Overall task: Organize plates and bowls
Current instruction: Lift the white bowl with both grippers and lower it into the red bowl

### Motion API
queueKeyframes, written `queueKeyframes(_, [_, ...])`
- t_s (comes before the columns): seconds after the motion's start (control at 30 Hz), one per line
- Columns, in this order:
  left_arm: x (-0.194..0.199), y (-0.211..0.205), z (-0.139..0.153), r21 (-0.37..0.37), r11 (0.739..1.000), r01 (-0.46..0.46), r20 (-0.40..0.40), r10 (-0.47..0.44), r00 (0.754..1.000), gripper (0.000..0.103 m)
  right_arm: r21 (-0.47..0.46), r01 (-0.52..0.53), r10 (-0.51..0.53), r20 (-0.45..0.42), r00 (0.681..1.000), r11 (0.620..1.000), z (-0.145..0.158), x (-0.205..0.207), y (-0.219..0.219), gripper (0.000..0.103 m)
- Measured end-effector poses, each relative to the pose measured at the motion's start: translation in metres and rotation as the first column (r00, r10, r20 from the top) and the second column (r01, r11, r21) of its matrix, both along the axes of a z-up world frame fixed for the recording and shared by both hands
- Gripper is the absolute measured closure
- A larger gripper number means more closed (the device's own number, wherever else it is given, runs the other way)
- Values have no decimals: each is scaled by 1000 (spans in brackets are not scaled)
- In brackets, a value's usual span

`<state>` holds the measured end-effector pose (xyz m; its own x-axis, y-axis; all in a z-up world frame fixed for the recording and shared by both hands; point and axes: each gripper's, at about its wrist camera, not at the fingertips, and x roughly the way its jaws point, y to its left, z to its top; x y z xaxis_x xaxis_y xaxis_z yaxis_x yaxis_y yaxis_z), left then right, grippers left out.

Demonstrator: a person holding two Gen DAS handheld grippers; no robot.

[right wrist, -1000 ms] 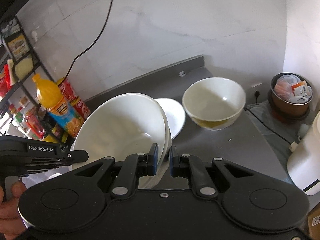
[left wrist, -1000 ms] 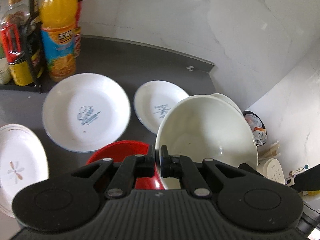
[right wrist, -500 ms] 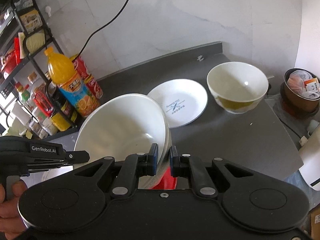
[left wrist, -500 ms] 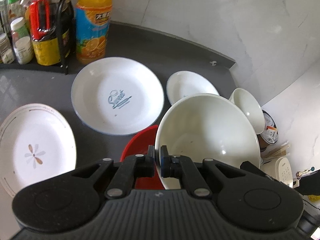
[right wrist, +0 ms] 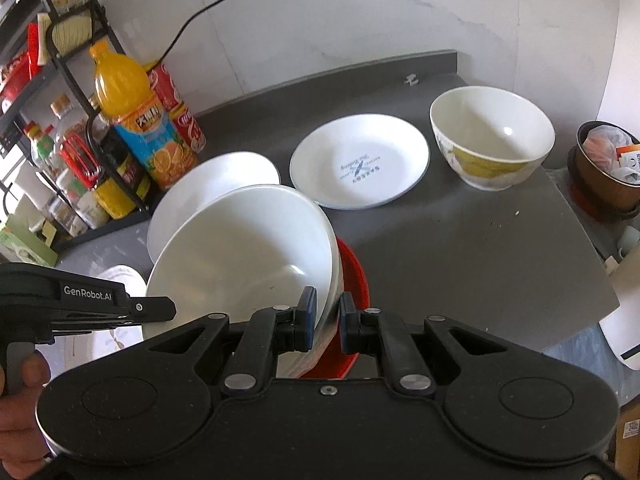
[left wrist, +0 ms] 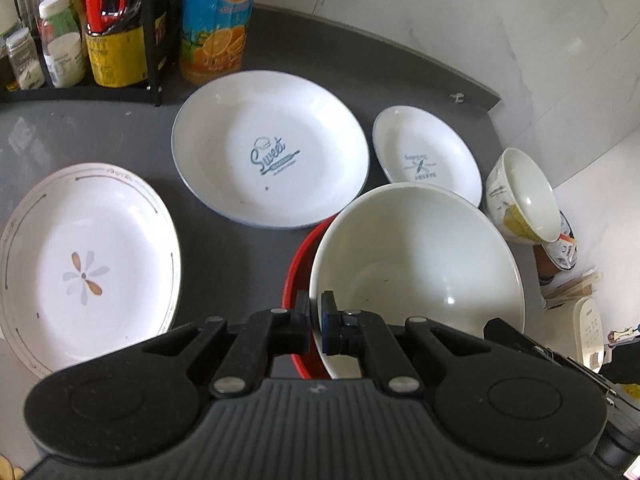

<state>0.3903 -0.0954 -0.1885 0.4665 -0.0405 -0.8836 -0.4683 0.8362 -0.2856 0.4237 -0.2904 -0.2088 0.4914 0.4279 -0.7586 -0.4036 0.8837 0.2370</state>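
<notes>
A large white bowl (left wrist: pixel 420 264) hangs tilted just over a red bowl (left wrist: pixel 297 268) near the counter's front edge. My left gripper (left wrist: pixel 315 308) is shut on its near rim. From the other side my right gripper (right wrist: pixel 327 308) grips the same white bowl (right wrist: pixel 240 256), with the red bowl (right wrist: pixel 354 280) showing beneath. On the grey counter (right wrist: pixel 460 248) lie a big "Sweet" plate (left wrist: pixel 272 148), a small printed plate (left wrist: pixel 424 160), a flower plate (left wrist: pixel 84 260) and a yellow-patterned bowl (right wrist: pixel 492 136).
An orange juice bottle (right wrist: pixel 136 112) and a black rack of condiment bottles (left wrist: pixel 100 28) stand at the back left by the marble wall. Off the counter's right end sit a brown bin with rubbish (right wrist: pixel 608 168) and a white appliance (right wrist: pixel 624 320). A hand (right wrist: pixel 20 420) holds the left gripper.
Both grippers have carried the white bowl down and forward, until it sits over the red bowl. The plates and the patterned bowl have come fully into view.
</notes>
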Motion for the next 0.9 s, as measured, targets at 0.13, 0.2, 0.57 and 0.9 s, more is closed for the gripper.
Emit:
queueKeyframes(0.13, [0, -2, -5, 10, 1000, 3, -12, -3, 1000, 100, -14, -7, 7, -10, 1000, 1000, -4, -1, 2, 91])
queueKeyframes(0.2, [0, -1, -8, 12, 1000, 4, -17, -4, 1000, 100, -18, -8, 8, -15, 1000, 1000, -6, 0, 3, 91])
queueKeyframes(0.57, [3, -2, -10, 20, 1000, 8, -24, -8, 1000, 100, -52, -15, 14, -23, 1000, 999, -15, 2, 5, 91])
queueKeyframes(0.9, [9, -7, -23, 18, 999, 31, -55, -30, 998, 99, -64, 9, -10, -13, 1000, 998, -20, 7, 4, 92])
